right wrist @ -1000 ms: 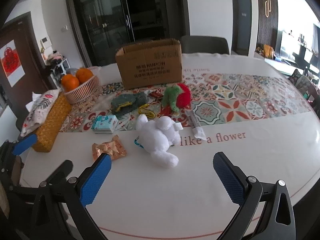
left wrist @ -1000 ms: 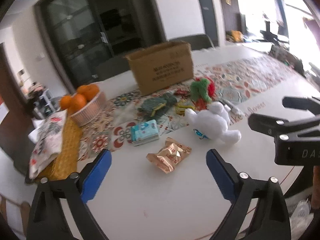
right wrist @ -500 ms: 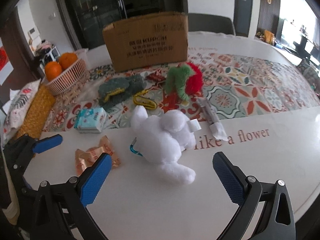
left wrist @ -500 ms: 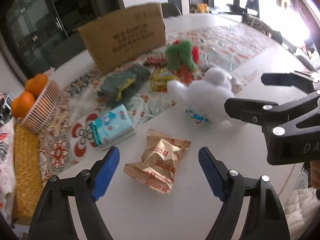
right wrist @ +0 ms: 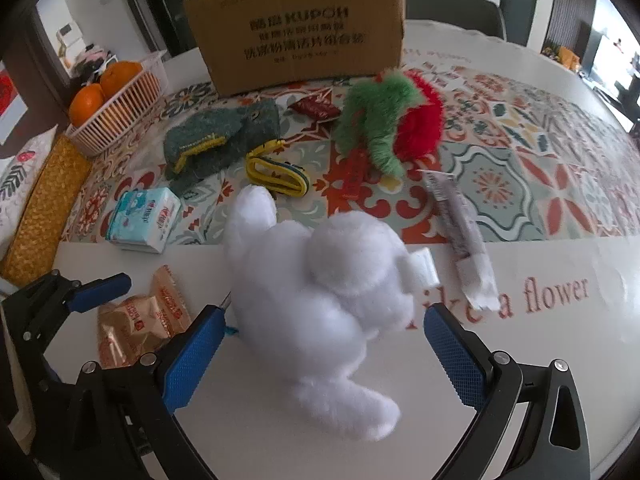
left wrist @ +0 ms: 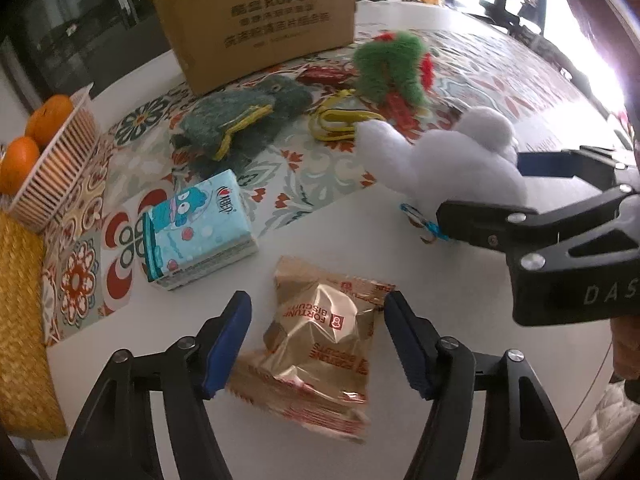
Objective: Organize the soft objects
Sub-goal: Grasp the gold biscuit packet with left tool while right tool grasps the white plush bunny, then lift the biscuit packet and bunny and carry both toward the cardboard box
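A white plush toy (right wrist: pixel 320 292) lies on the white table between the open jaws of my right gripper (right wrist: pixel 320 356); it also shows in the left wrist view (left wrist: pixel 444 164). My left gripper (left wrist: pixel 316 340) is open around a gold fortune-biscuit packet (left wrist: pixel 320 340), which also shows in the right wrist view (right wrist: pixel 136 320). Behind lie a green and red plush (right wrist: pixel 384 120), a grey-green knitted plush (right wrist: pixel 220 140) and a brown cardboard box (right wrist: pixel 296 28).
A blue tissue pack (left wrist: pixel 196 228), a yellow strap (right wrist: pixel 276 170), a red snack packet (right wrist: pixel 316 108) and a long silver sachet (right wrist: pixel 460 228) lie on the patterned runner. A basket of oranges (right wrist: pixel 116 104) and a yellow woven mat (left wrist: pixel 20 320) are at the left.
Both grippers have moved forward and down. The left one now straddles the biscuit packet and the right one straddles the white plush. Both stay open.
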A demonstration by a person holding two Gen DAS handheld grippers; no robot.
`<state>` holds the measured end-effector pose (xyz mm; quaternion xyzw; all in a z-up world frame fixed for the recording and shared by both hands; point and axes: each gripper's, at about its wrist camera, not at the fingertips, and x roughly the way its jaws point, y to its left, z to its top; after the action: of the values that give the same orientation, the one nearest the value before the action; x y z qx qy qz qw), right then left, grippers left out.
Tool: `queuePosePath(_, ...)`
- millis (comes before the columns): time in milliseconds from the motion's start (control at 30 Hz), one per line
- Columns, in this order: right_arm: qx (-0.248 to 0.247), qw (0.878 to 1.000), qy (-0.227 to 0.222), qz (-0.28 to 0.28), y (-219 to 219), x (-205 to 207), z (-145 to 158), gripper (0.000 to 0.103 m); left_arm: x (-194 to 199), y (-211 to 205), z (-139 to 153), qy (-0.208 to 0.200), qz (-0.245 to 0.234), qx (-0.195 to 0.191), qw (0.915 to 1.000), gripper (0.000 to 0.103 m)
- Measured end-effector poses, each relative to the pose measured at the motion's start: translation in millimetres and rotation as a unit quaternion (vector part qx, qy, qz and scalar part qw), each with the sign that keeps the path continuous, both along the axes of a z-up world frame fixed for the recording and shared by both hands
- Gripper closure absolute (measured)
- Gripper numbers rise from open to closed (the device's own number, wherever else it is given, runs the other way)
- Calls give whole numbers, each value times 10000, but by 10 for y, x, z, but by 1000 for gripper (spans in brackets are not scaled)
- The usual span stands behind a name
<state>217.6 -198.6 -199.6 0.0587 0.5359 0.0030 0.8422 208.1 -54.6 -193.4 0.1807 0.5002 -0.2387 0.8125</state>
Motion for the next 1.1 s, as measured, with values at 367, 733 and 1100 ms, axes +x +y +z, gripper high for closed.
queuePosePath(367, -129, 9996, 168, 210, 86, 200, -173, 8, 112, 105, -43, 83, 536, -343, 9979, 48)
queuePosePath(733, -179, 9994, 153, 240, 104, 186, -157, 14, 89, 223, -11, 115, 1038, -532, 9931, 53)
queuePosePath(1100, -199, 9994, 38, 266, 142, 59, -45, 14, 14, 326, 93, 20, 1466, -631, 9872, 53)
